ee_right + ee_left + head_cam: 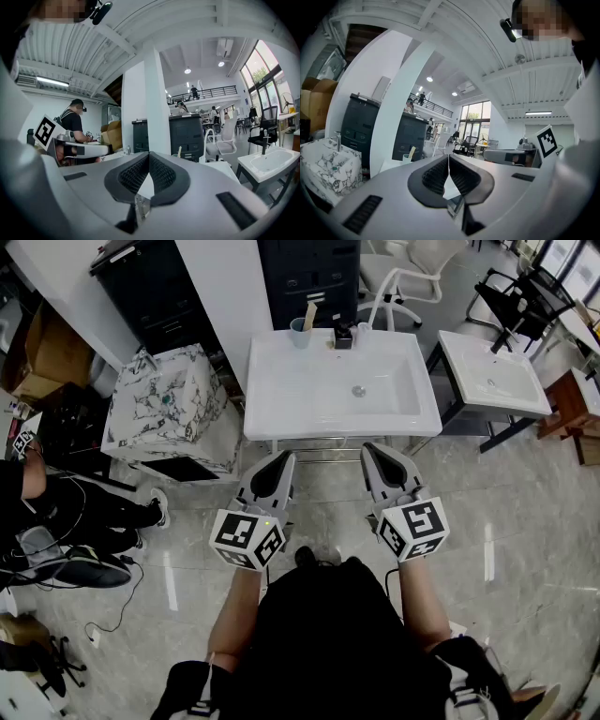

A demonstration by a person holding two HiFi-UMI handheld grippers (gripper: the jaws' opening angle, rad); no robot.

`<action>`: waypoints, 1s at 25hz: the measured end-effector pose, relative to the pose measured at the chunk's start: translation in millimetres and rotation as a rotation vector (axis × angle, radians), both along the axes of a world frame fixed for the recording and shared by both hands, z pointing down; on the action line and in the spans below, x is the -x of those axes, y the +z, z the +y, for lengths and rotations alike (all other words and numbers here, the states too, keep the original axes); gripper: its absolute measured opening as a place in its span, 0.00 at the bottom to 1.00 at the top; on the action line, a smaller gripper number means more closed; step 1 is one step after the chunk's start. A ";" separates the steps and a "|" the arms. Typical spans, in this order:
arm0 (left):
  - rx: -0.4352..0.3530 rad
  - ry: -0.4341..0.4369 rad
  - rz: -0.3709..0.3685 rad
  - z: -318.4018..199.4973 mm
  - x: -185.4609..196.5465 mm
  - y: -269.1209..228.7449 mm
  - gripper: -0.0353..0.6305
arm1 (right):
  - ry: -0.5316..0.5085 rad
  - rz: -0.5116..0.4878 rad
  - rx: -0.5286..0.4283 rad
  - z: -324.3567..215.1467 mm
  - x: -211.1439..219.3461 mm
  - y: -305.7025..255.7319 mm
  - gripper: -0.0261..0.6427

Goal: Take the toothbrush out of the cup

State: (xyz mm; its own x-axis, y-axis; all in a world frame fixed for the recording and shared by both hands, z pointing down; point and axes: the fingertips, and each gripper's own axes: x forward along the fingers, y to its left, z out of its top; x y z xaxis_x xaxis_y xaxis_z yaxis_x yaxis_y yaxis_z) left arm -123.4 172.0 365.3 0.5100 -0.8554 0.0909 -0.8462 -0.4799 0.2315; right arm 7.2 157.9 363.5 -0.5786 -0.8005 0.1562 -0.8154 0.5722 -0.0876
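A pale blue cup (300, 333) stands on the back rim of the white sink (281, 423), with a tan-handled toothbrush (309, 315) leaning out of it. The left gripper view shows the same cup (407, 158) and toothbrush (411, 152) small and far off. In the right gripper view only the toothbrush handle (178, 152) shows above the jaws. My left gripper (281, 459) and right gripper (371, 452) hang side by side in front of the sink's near edge, well short of the cup. Both are shut with nothing between the jaws.
A dark soap holder (343, 335) and a tap sit beside the cup. A marble-patterned cabinet (169, 404) stands left of the sink, a second white basin (492, 376) to the right. Black cabinets (309, 277) and a white chair (408, 277) are behind. A seated person (56, 512) is at far left.
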 end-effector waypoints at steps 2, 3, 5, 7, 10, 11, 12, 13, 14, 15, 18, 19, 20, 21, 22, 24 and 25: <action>0.000 0.003 0.000 -1.3 1.6 1.8 0.08 | 0.006 0.004 0.001 -2.1 0.0 2.0 0.08; 0.000 0.004 0.000 -1.8 2.7 2.5 0.08 | 0.009 0.005 0.001 -2.8 0.2 2.5 0.08; 0.000 0.005 0.002 -2.3 5.6 2.6 0.08 | 0.013 0.008 -0.001 -3.7 1.2 1.8 0.08; 0.000 0.006 0.005 -2.3 8.5 1.8 0.08 | 0.015 0.014 -0.003 -3.9 2.8 0.1 0.08; 0.003 0.007 0.009 -2.4 13.7 2.4 0.08 | 0.015 0.030 -0.004 -3.8 6.6 -0.2 0.08; 0.006 0.005 0.011 -2.5 16.3 3.4 0.08 | 0.012 0.029 -0.003 -3.5 8.7 0.1 0.08; 0.009 0.004 0.015 -2.6 19.0 4.9 0.08 | 0.008 0.021 -0.001 -3.0 11.0 0.4 0.08; 0.014 0.003 0.018 -2.5 21.3 6.8 0.08 | 0.004 0.006 0.001 -2.3 13.4 0.7 0.08; 0.019 0.004 0.020 -2.6 23.1 8.9 0.08 | 0.002 -0.013 0.005 -1.7 15.4 1.1 0.08; 0.024 0.006 0.021 -3.0 24.4 11.0 0.08 | 0.005 -0.029 0.009 -1.7 16.9 1.7 0.08; 0.039 0.011 0.026 -6.5 26.7 16.3 0.08 | 0.028 -0.037 0.028 -4.8 19.6 7.1 0.09; 0.046 0.012 0.028 -7.4 27.4 18.5 0.08 | 0.031 -0.035 0.037 -5.4 20.2 9.8 0.09; 0.053 0.012 0.030 -8.5 28.2 21.0 0.08 | 0.031 -0.033 0.045 -6.0 20.5 12.3 0.09; 0.060 0.011 0.031 -10.1 29.1 23.4 0.08 | 0.034 -0.031 0.051 -7.2 20.2 14.0 0.09; 0.066 0.010 0.032 -12.3 30.0 25.2 0.08 | 0.038 -0.030 0.055 -9.2 19.0 14.8 0.09; 0.075 0.009 0.035 -18.0 30.5 27.9 0.08 | 0.052 -0.035 0.057 -15.1 15.0 14.4 0.09; 0.077 0.009 0.036 -21.2 30.0 29.3 0.08 | 0.055 -0.039 0.057 -18.6 13.0 14.3 0.09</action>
State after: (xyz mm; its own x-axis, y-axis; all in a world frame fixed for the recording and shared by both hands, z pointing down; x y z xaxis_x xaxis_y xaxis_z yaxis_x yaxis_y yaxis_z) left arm -153.4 150.7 394.7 0.5217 -0.8418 0.1382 -0.8324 -0.4669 0.2983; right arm -5.8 139.2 377.7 -0.5401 -0.8220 0.1805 -0.8410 0.5195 -0.1508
